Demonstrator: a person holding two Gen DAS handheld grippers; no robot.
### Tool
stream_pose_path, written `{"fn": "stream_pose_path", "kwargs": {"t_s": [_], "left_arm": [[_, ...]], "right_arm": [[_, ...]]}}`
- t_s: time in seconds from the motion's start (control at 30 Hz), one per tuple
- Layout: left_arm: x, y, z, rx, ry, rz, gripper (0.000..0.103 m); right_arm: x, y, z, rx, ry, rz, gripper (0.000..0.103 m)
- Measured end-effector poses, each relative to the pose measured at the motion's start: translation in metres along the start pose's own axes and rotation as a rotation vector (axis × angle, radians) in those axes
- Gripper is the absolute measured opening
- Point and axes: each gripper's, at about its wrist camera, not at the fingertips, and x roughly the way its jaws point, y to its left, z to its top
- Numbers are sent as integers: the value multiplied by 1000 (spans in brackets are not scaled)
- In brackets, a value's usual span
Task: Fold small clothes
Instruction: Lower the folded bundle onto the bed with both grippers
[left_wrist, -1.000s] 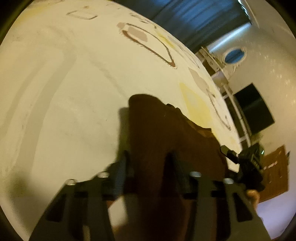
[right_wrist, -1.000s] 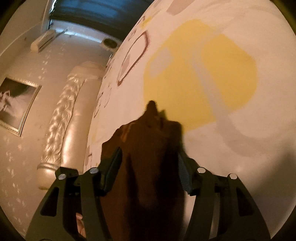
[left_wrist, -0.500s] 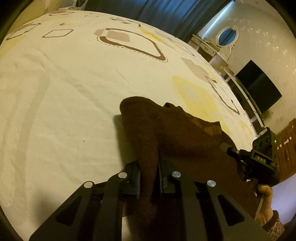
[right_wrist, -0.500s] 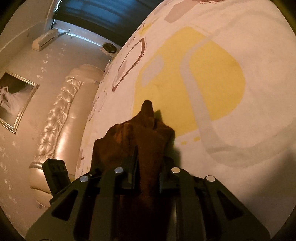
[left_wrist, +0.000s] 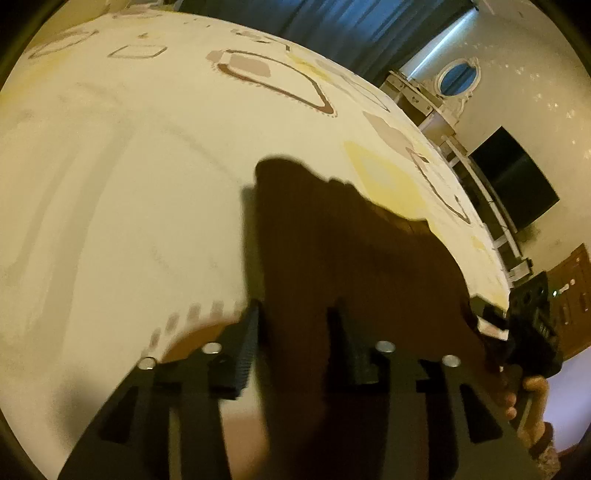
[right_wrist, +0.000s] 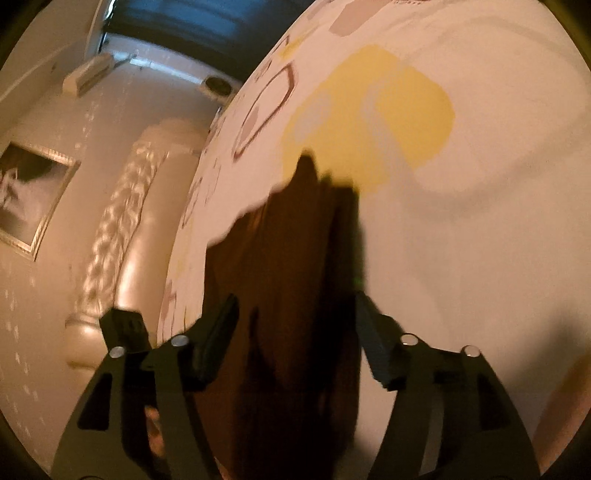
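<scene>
A dark brown garment (left_wrist: 351, 258) lies on the cream patterned bedspread (left_wrist: 129, 166) and stretches from one gripper to the other. My left gripper (left_wrist: 293, 317) is open, its jaws apart on either side of the garment's near edge. In the right wrist view the same garment (right_wrist: 288, 277) runs forward between the spread jaws of my right gripper (right_wrist: 295, 306), which is open too. The right gripper and the hand holding it also show at the right of the left wrist view (left_wrist: 528, 325). Both views are motion-blurred.
A padded headboard (right_wrist: 122, 236) and a framed picture (right_wrist: 33, 199) lie left of the bed. A dresser with a round mirror (left_wrist: 456, 79), a dark screen (left_wrist: 513, 184) and dark curtains (left_wrist: 351, 33) stand beyond the bed's far side.
Both grippers were open a second ago, closed on the garment's edge half a second ago, and now stand open again. Both views have shifted and blurred.
</scene>
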Motion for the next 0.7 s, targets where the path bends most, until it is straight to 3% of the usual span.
{"fn": "stream_pose_path", "kwargs": {"t_s": [0.13,0.27,0.3,0.33,0.37,0.57,0.7], "left_arm": [[-25,10,-30,-68,22,-59,52],[-40,8,-60,-104,28,-64,51],[-41,5,-63,-103,25,-60,47],[-41,2,-65,-100,27,-66,35],[-41,0,-65,-103,27,-71,30],[-40,-14,-67,-50,5,6,25],[-37,-5,-71,-72,-6,-18,29]], "right_arm": [[-15,1,-41,-12,67,22,66],[-22,1,-63,21,118,73,66],[-22,2,-65,23,127,80,64],[-21,5,-68,7,138,67,47],[-20,8,-70,-14,146,35,20],[-29,11,-72,-62,98,23,18],[-19,-3,-80,-21,97,32,20]]}}
